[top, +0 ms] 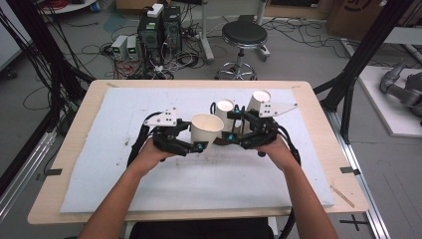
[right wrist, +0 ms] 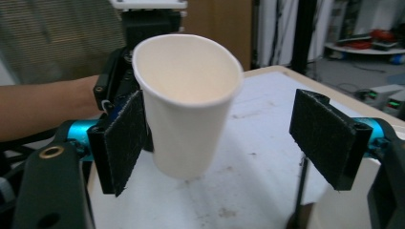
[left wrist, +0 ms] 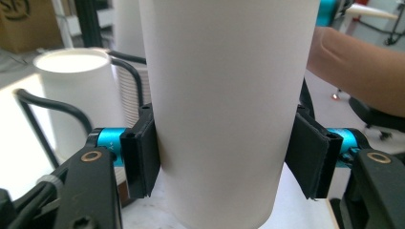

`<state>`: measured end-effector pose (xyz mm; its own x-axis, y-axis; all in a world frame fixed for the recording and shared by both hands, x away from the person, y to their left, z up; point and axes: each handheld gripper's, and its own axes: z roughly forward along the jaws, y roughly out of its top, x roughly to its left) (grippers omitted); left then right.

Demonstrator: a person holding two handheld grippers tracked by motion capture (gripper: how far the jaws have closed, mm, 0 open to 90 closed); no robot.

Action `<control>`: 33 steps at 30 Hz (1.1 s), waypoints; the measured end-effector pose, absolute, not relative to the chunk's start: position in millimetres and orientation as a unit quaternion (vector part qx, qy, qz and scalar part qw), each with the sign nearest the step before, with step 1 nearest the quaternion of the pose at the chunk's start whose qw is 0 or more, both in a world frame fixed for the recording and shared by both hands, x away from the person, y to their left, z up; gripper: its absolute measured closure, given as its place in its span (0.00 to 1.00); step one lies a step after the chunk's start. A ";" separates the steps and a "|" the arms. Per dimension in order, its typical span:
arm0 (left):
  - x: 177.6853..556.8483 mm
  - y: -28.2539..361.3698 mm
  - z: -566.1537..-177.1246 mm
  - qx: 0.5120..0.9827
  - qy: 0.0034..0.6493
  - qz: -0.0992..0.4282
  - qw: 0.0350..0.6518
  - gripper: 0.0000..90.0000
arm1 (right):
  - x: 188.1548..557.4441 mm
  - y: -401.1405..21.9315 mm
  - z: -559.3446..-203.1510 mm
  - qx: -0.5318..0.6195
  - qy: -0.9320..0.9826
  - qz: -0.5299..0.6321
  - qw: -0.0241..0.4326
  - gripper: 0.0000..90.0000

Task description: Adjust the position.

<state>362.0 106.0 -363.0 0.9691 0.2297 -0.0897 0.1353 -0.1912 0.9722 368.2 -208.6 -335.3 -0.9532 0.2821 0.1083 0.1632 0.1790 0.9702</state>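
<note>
**Paper cup clamped in left gripper, right gripper jaws apart**

1. Left gripper (top: 199,146): located left of counter centre in the high view, held in the person's left hand (top: 149,152). Its jaws are closed against both sides of a white paper cup (top: 206,130). In the left gripper view the pads (left wrist: 143,155) press the cup wall (left wrist: 224,109) from either side, and the cup stands upright between them.

2. Right gripper (top: 230,137): located right of counter centre in the high view, at 3 o'clock from the held cup, in the person's right hand (top: 276,148). Its jaws stand wide apart. In the right gripper view the cup (right wrist: 187,102) sits close against the left pad (right wrist: 125,140), well clear of the right pad; contact with the left pad cannot be confirmed. The cup appears raised off the surface there.

3. Other items: two further white cups stand on the white mat (top: 124,164) covering the counter (top: 69,149), one (top: 225,112) at 1 o'clock from the held cup, another (top: 259,102) at 2 o'clock and farther off.
</note>
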 end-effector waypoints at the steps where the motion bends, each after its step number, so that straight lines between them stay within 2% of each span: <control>1: 362.0 109.4 -364.0 0.767 0.120 0.042 0.629 0.40 | 368.0 -211.9 -335.6 0.149 0.766 0.622 0.058 0.23; 9: 362.2 130.3 -362.8 0.749 0.136 0.081 0.643 0.40 | 364.8 -240.7 -342.4 0.197 0.775 0.588 0.124 0.23; 15: 359.9 148.0 -359.0 0.737 0.155 0.112 0.648 0.39 | 360.1 -257.0 -344.0 0.222 0.780 0.565 0.153 0.23; 23: 356.1 169.3 -353.6 0.730 0.187 0.136 0.644 0.39 | 344.3 -285.4 -350.6 0.261 0.777 0.545 0.176 0.23; 33: 351.5 179.1 -351.1 0.711 0.224 0.163 0.647 0.39 | 342.4 -290.5 -354.4 0.277 0.775 0.539 0.181 0.23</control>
<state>351.5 179.1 -351.1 0.8464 0.5292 -0.0590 0.1086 -0.0630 0.9921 342.4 -290.5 -354.4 -0.7814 0.6238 0.0178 0.2338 0.2662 0.9352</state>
